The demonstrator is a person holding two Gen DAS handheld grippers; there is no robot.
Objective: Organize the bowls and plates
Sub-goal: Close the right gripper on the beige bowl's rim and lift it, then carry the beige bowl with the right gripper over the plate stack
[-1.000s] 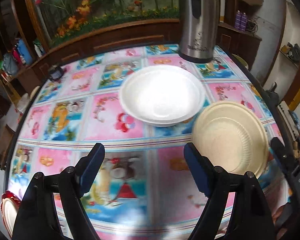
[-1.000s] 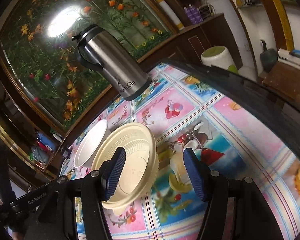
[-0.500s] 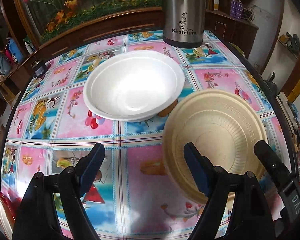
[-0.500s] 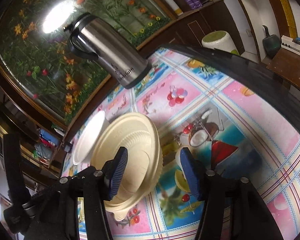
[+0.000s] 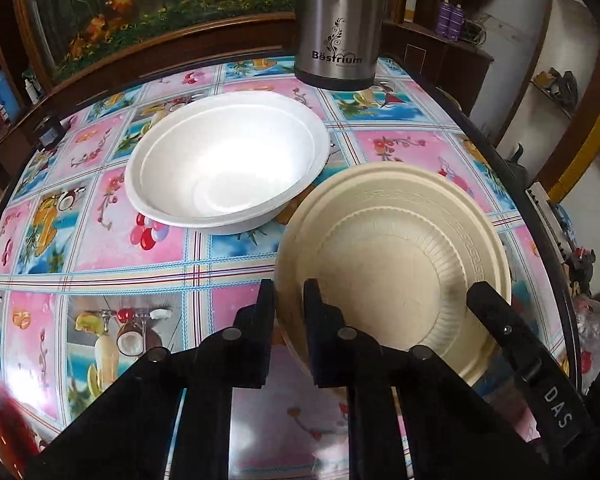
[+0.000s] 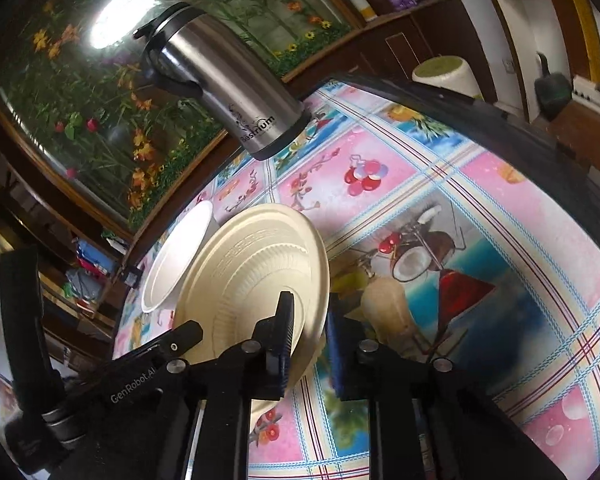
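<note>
Both grippers pinch opposite rims of the cream ribbed disposable bowl point(image 5: 396, 264): left gripper point(image 5: 289, 304), right gripper point(image 6: 307, 330). It sits tilted beside the white foam bowl point(image 5: 228, 164) on the fruit-print tablecloth point(image 5: 100, 248).

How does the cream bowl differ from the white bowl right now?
The cream bowl has a ribbed inner wall and a patterned band; the white bowl is smooth. The cream bowl is pinched at its rim by both the left gripper and the right gripper, while the white bowl sits free on the table. The cream bowl is nearer the cameras, the white one closer to the steel flask. Both are round, empty and similar in size.
</note>
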